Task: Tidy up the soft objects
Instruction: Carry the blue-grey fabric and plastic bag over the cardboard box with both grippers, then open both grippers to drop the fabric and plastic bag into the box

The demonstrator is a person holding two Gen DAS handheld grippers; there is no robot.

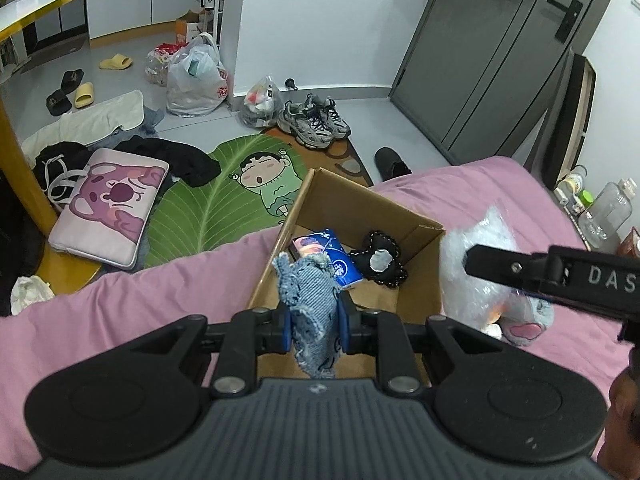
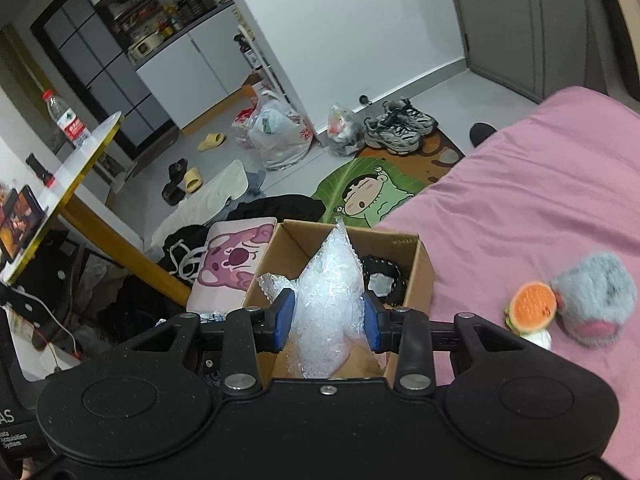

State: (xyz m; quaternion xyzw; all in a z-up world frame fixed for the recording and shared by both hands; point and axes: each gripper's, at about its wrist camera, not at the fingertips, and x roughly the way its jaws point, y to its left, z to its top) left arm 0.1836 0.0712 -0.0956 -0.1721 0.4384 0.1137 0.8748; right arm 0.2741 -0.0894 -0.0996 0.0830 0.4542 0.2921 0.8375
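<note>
My left gripper [image 1: 314, 326] is clamped on the denim scrap [image 1: 310, 300], my right gripper [image 2: 330, 320] on the bubble wrap [image 2: 328, 300], both above the cardboard box [image 1: 416, 248] at the bed's [image 1: 120, 300] edge. I'd lower them past the rim before letting go, so nothing drapes over the wall.

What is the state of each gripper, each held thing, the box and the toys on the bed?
left gripper: shut on denim piece
right gripper: shut on bubble wrap
cardboard box: open, partly filled
grey plush toy: lying on the pink bed
burger toy: lying beside it
</note>
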